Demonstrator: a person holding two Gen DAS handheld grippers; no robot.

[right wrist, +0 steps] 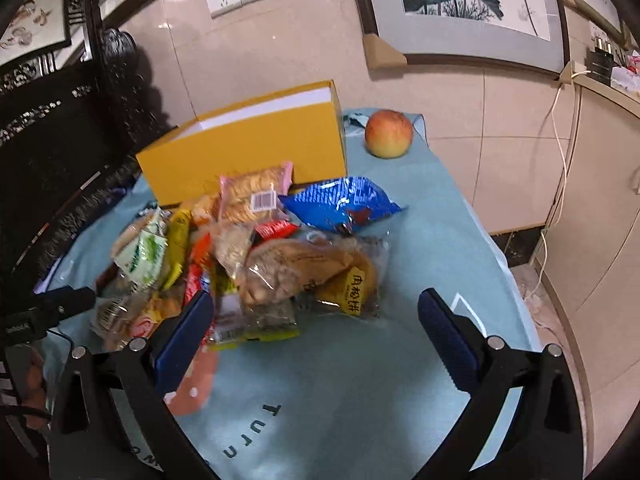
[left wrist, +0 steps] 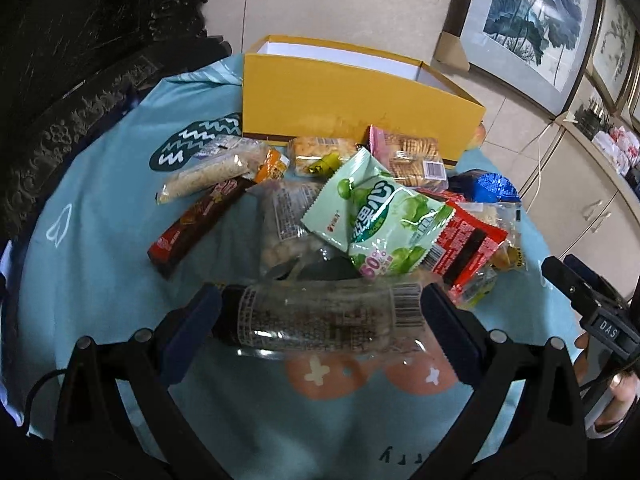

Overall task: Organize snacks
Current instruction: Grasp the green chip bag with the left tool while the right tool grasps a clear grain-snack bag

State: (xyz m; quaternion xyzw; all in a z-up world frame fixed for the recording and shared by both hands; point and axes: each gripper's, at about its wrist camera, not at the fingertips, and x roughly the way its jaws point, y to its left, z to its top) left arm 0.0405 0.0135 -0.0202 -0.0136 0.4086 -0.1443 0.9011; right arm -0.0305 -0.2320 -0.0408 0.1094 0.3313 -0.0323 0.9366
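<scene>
Round bench (right wrist: 460, 216) under a pale blue cloth fills both views, and at its far side sits the yellow box (left wrist: 352, 112), lid off, white inside showing. Right up against the box's front wall is the snack heap (left wrist: 360, 216), a jumble of wrapped packets spread across the middle of the cloth. On the heap's right edge in the right wrist view, a blue foil bag (right wrist: 344, 204) leans near the box, and below it lies a clear bag of golden pastries (right wrist: 316, 272). From the left wrist view, a pale green packet (left wrist: 376, 220) rides on top of the heap, a long dark brown bar (left wrist: 200, 224) lies angled off to its left, and a pink pack of crackers (left wrist: 408, 156) touches the box front. An apple (right wrist: 389, 133) stands alone beside the box's right end, apart from the heap. Left gripper (left wrist: 320, 316): a clear dark-filled packet (left wrist: 320, 320) spans the gap from one pad to the other, though whether those fingers are clenched on it I cannot tell. Right gripper (right wrist: 316, 320): fingers spread wide and released, hanging at the near edge of the heap, nothing gripped.
</scene>
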